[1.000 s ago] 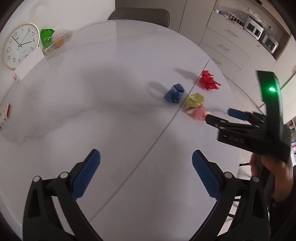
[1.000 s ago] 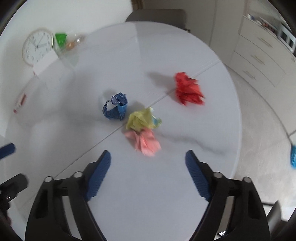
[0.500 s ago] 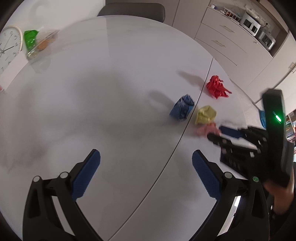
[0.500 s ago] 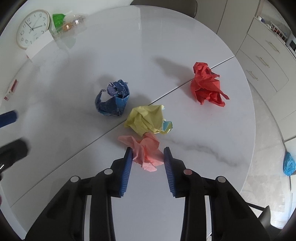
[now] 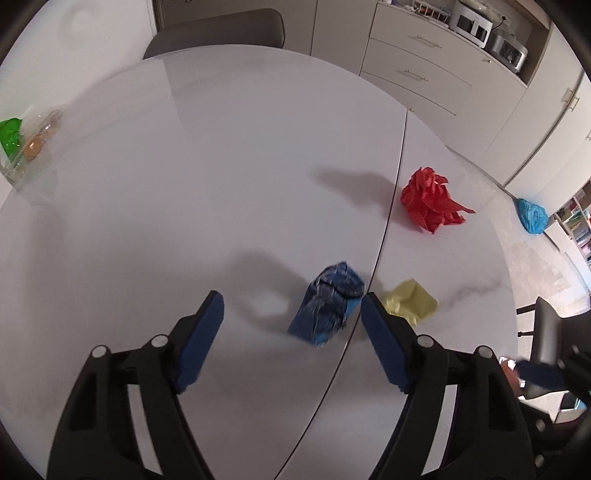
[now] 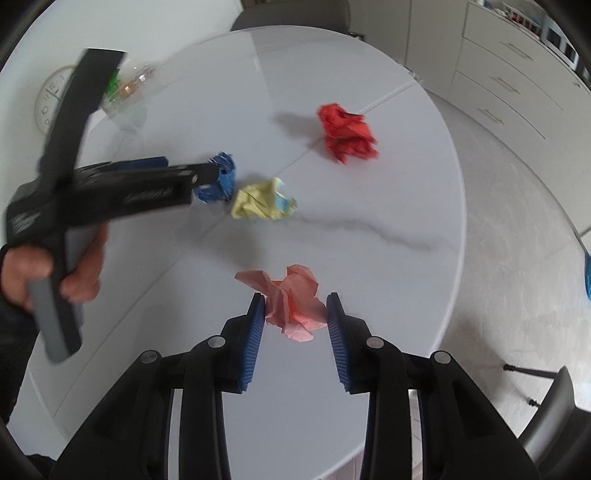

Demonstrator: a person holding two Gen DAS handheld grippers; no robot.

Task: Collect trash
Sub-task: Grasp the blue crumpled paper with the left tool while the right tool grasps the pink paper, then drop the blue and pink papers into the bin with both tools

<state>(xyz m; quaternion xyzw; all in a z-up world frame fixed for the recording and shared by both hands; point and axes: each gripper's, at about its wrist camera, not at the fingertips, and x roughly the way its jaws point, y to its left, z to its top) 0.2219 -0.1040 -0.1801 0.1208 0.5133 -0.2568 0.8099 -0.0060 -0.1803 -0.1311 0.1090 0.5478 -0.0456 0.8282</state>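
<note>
Several crumpled paper balls lie on the white oval table (image 5: 221,166). The blue ball (image 5: 328,310) sits between the fingers of my left gripper (image 5: 291,317), close against the right pad, with a wide gap to the left pad. Those jaws are closing. My right gripper (image 6: 295,314) is shut on the pink ball (image 6: 295,299), held towards me, apart from the others. The yellow ball (image 6: 262,201) lies just right of the blue ball (image 6: 218,181). The red ball (image 5: 428,203) rests farther back, past the table seam.
A clear container (image 5: 22,144) with green and orange contents stands at the table's far left, near a wall clock (image 6: 48,99). A grey chair (image 5: 218,29) sits behind the table. Drawers (image 5: 417,74) line the right wall. A blue bag (image 5: 532,216) lies on the floor.
My left gripper came forward and down over the blue ball and its jaws narrowed. My right gripper shut on the pink ball and drew it away from the yellow one.
</note>
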